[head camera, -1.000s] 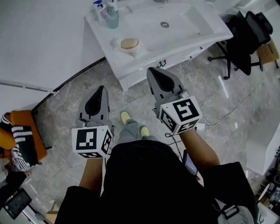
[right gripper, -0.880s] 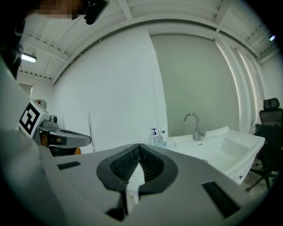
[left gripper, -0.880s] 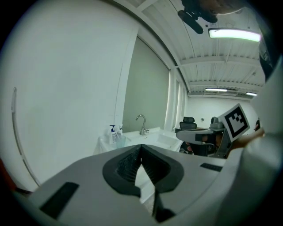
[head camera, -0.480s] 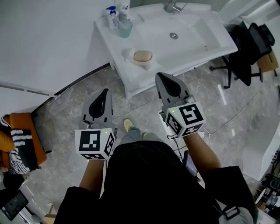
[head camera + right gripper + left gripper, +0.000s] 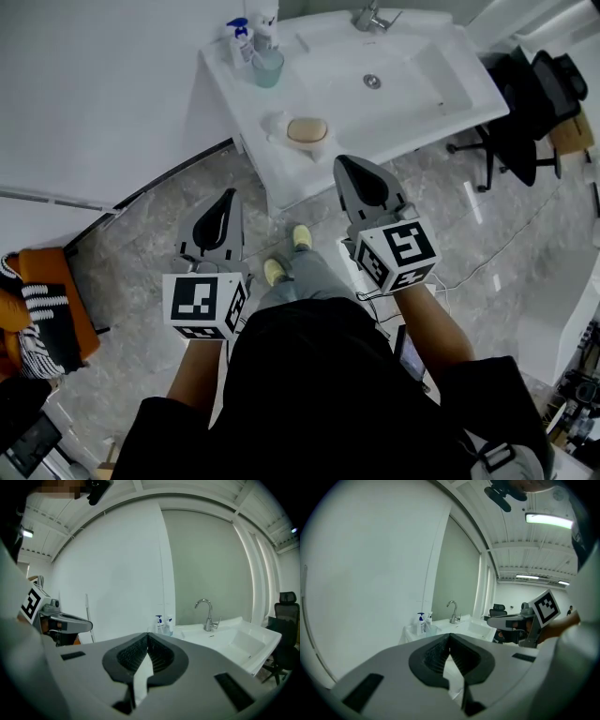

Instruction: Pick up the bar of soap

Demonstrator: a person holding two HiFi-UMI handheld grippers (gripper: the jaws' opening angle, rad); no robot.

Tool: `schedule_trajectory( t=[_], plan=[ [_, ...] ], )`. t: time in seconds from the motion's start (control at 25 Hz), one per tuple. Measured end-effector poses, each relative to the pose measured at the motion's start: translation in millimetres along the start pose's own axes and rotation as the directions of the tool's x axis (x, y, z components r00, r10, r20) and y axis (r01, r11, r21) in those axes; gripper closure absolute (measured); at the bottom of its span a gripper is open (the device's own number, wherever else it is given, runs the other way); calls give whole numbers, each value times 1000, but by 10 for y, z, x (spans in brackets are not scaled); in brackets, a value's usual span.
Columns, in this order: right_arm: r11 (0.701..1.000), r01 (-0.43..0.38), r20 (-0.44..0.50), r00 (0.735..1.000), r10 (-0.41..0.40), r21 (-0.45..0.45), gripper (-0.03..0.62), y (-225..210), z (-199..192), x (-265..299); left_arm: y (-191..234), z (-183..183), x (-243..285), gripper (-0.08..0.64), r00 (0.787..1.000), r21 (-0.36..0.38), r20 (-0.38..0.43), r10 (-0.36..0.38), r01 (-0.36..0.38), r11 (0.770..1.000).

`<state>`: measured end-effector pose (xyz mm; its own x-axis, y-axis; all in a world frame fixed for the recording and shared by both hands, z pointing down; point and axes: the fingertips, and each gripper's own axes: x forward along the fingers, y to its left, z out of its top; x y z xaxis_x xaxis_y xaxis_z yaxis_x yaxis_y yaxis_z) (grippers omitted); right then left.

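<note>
Bar of soap (image 5: 307,128): tan oval lying in a white soap dish (image 5: 278,123) at the near left corner of the washstand counter (image 5: 272,164), untouched. Its long axis runs roughly left-right.

Right gripper (image 5: 349,169) is over the floor, just near of the counter edge. The soap is on its far side, slightly left. Its jaws are pressed together with nothing between them.

Left gripper (image 5: 225,197) is also closed and empty, further off. From it the soap lies far and right.

So the right gripper is the nearer one. My guess is it has to open, then reach forward and a bit left.

Containers: the dish holds only the soap. A teal tumbler (image 5: 268,67) sits at the far left of the counter; contents can't be made out. Pump bottles (image 5: 242,36) stand beside it. The basin (image 5: 412,70) shows only its drain.
</note>
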<state>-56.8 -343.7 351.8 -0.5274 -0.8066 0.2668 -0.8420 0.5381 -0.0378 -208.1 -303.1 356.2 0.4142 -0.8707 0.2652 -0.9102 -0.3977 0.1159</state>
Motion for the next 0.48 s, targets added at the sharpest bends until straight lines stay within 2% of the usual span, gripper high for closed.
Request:
schedule_trajectory(
  t=[0.32, 0.48],
  plan=[
    [1000, -11, 8, 1000, 11, -2, 588, -348, 82, 245, -18, 114, 381, 551, 1000, 7, -13, 6, -6, 1000],
    [999, -12, 9, 1000, 13, -41, 588, -583, 117, 428, -13, 187, 677, 551, 1000, 26, -27, -4, 5, 1000]
  ],
)
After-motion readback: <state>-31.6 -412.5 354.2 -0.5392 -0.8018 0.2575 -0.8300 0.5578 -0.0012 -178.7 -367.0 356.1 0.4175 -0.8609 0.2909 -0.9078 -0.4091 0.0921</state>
